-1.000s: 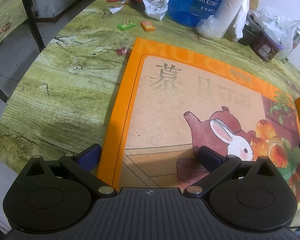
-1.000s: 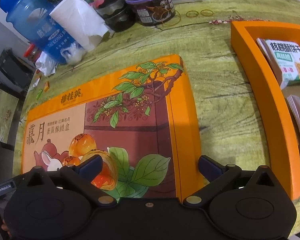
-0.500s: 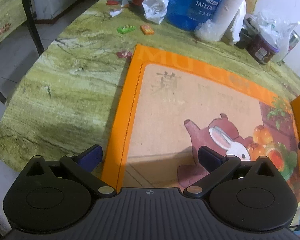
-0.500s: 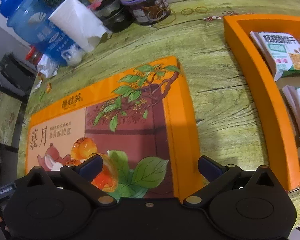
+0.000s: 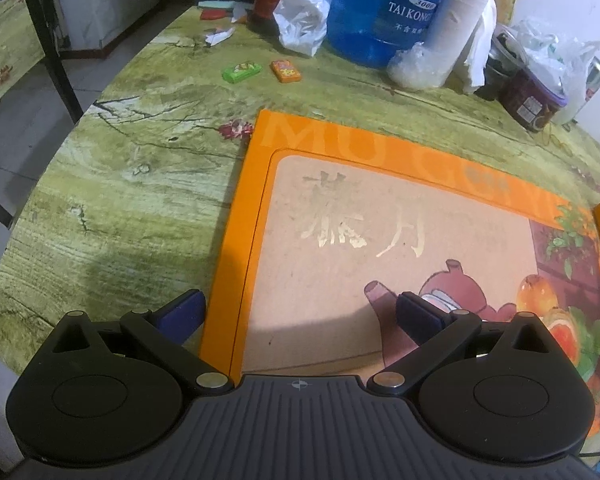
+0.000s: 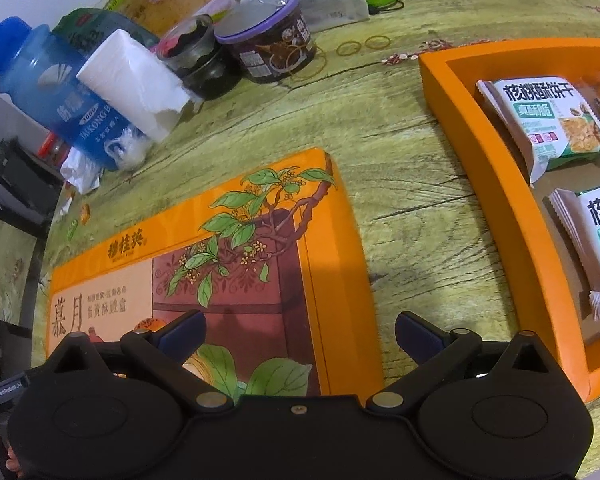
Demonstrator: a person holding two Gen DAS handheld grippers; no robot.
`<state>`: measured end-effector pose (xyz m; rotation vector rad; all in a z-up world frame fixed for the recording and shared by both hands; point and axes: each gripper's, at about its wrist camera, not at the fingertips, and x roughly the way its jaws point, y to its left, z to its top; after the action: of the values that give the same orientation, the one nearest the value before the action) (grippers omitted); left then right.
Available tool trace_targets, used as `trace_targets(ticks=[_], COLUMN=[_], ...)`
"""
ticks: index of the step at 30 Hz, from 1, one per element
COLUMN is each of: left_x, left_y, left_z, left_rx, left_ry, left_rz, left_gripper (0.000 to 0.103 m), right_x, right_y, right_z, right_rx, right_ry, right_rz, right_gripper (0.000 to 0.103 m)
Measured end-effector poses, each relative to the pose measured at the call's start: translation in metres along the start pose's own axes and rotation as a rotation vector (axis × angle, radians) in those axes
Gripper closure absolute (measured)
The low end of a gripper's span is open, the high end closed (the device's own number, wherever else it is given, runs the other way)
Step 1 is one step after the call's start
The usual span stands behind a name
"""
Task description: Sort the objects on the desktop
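Note:
A large orange box lid [image 5: 380,220] printed with a rabbit and a teapot lies flat on the green table. My left gripper [image 5: 298,306] is open and straddles the lid's near left edge, one finger off it, one above it. In the right wrist view the same lid [image 6: 240,264] shows its leafy end, and my right gripper [image 6: 298,324] is open across its right edge. To the right stands the orange box base [image 6: 480,152] with biscuit packets [image 6: 548,124] inside. Neither gripper holds anything.
A blue water jug [image 5: 384,8], a paper roll [image 5: 460,20], a crumpled plastic bag [image 5: 304,28] and dark jars [image 6: 272,40] crowd the back. A green sweet [image 5: 240,71] and an orange sweet [image 5: 286,71] lie behind the lid. The table edge curves at the left, by a chair [image 5: 40,32].
Both grippers have drawn back and lifted slightly from the lid, so more of the table and the box base shows. Both stay open; the lid has not moved.

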<state>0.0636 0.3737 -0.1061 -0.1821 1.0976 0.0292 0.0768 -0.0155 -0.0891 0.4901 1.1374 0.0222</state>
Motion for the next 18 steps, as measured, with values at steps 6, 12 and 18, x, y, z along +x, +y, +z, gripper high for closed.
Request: trace_targets(ticks=[6, 12, 18], left_x=[0.001, 0.003, 0.003], left_y=[-0.002, -0.003, -0.003], left_z=[0.001, 0.003, 0.004], left_rx=[0.001, -0.003, -0.006], left_ry=[-0.035, -0.03, -0.019], left_rz=[0.004, 0.01, 0.01], left_gripper=[0.001, 0.001, 0.002], right_x=[0.003, 0.006, 0.011], right_y=[0.001, 0.001, 0.001], right_z=[0.0, 0.0, 0.0], right_rx=[0.004, 0.0, -0.001], right_ry=[-0.005, -0.006, 0.006], right_rz=[-0.002, 0.0, -0.001], right_gripper=[0.002, 0.003, 0.008])
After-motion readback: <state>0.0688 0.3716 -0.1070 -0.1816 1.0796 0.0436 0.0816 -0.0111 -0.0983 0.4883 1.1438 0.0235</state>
